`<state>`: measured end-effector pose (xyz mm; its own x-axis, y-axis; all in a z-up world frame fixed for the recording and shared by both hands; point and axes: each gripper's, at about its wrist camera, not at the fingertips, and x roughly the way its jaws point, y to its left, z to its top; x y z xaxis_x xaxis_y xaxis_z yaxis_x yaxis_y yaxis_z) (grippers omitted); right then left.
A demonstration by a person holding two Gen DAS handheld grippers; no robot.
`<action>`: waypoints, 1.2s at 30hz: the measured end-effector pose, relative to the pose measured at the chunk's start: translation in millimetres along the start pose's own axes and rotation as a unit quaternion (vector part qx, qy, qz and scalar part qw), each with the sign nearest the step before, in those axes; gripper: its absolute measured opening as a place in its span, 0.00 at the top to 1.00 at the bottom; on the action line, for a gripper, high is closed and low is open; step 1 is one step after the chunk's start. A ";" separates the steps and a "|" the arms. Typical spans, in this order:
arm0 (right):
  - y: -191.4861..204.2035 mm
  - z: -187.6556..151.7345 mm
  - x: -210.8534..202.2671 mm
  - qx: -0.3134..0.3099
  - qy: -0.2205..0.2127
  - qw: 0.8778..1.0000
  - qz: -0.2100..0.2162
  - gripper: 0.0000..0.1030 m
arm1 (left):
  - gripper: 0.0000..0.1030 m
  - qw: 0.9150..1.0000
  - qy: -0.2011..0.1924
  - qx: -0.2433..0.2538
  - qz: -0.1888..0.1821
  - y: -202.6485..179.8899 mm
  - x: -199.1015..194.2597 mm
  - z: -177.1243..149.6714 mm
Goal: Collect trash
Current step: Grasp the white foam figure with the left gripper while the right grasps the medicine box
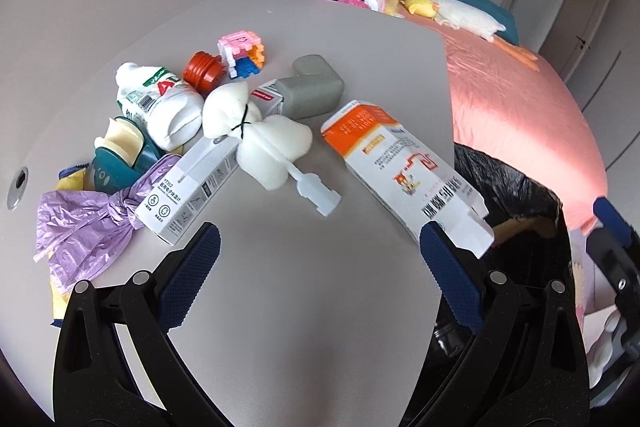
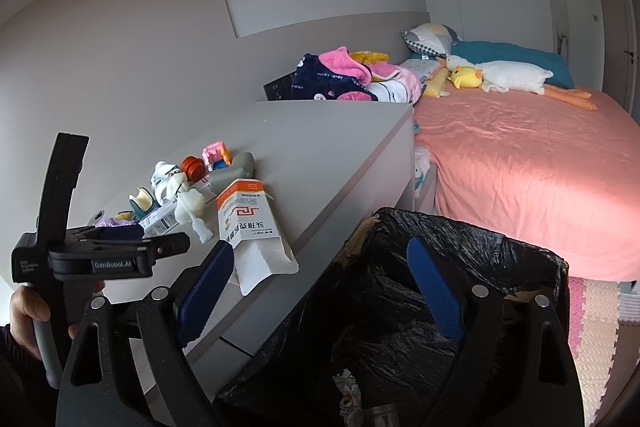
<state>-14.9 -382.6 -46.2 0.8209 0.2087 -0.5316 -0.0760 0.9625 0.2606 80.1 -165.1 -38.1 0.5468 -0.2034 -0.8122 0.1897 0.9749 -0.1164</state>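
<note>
a: what's biggest in front of you?
b: the grey table (image 1: 320, 287) under my left gripper (image 1: 320, 247), and the black-lined bin (image 2: 460, 239) beneath my right gripper (image 2: 320, 275).
a: are the grippers holding anything?
b: no, both gape wide with nothing between the pads.
a: the trash?
b: the orange-and-white carton (image 1: 400, 167) lies just ahead of my left gripper's right finger, at the table edge; the white box (image 1: 192, 187) is just beyond the left finger.

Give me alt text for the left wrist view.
Open left gripper hovers empty over a grey table, its right finger beside an orange-and-white carton lying near the edge. Clutter sits behind; a black-lined bin stands alongside.
</note>
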 end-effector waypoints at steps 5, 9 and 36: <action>3.2 3.1 10.3 -0.008 0.005 1.000 0.007 0.14 | 0.20 0.998 0.009 -0.055 0.000 12.5 13.9 14.7; 6.3 6.1 17.8 -0.016 0.007 1.000 0.013 0.14 | 0.20 0.996 0.015 -0.088 0.010 21.9 25.2 24.5; 69.6 16.9 116.2 -0.091 0.075 0.991 0.064 0.14 | 0.74 0.989 0.016 -0.148 -0.002 46.0 52.0 50.5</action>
<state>84.8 -294.4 -76.2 0.7057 0.3416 -0.6207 -0.2856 0.9389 0.1919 158.4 -135.4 -56.8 0.5202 -0.2083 -0.8282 -0.0582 0.9589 -0.2777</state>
